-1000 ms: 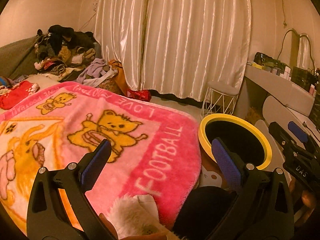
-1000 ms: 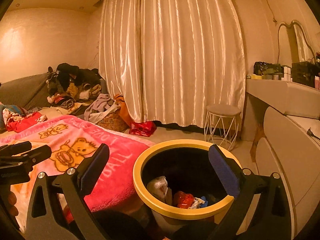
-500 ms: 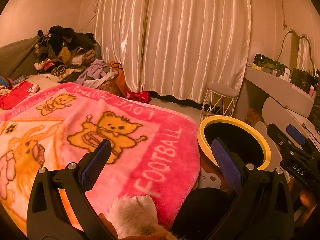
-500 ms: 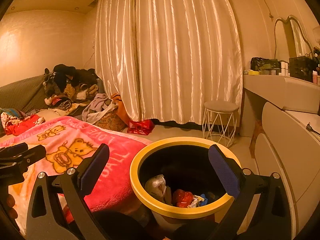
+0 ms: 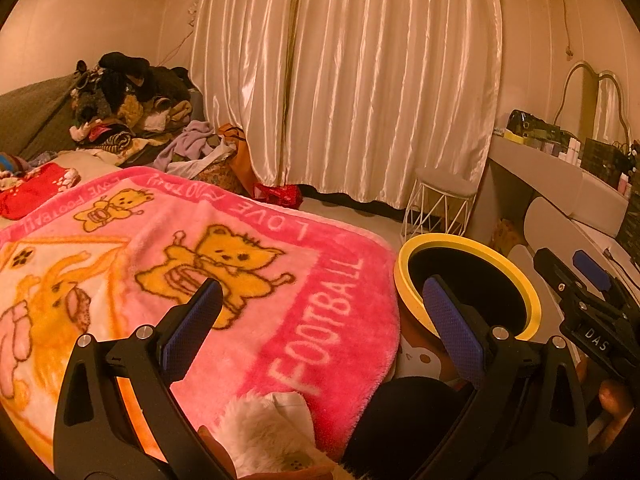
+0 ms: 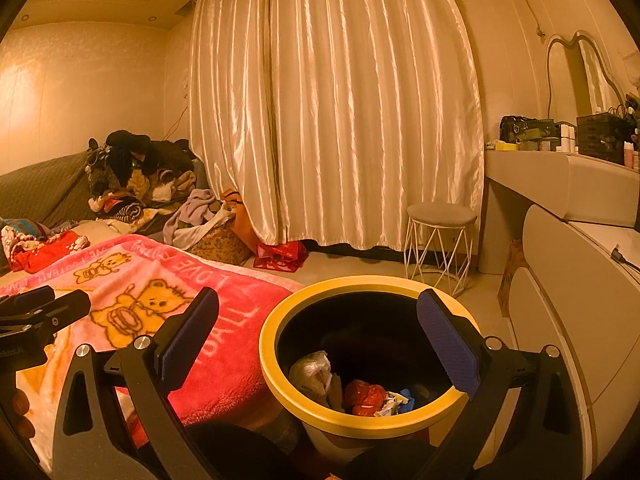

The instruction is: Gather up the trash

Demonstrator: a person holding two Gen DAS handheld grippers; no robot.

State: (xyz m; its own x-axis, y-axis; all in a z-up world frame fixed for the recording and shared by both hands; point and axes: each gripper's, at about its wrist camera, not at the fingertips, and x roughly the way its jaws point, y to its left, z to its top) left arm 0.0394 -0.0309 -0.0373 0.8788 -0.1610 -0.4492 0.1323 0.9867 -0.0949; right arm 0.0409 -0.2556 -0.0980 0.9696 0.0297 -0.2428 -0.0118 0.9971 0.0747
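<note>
Hanging behind everything: the cream curtain (image 6: 332,120) filled the wall well ahead of both grippers
Blanket: the pink cartoon blanket (image 5: 200,264) lay spread below and ahead of the left gripper (image 5: 320,312), reaching left of the right gripper (image 6: 320,320)
Bin: the yellow-rimmed bin (image 6: 360,416) stood directly under the right gripper, just beside the blanket's edge; from the left gripper it sat ahead to the right (image 5: 528,300)
Stool: a white wire stool (image 6: 440,240) stood beyond the bin, near the curtain
Left gripper: fingers spread wide, nothing between them
Right gripper: fingers spread wide over the bin mouth, holding nothing
Trash: a crumpled white bag (image 6: 312,372) and a red wrapper (image 6: 366,396) lay inside the bin, below and between the right gripper's fingers
</note>
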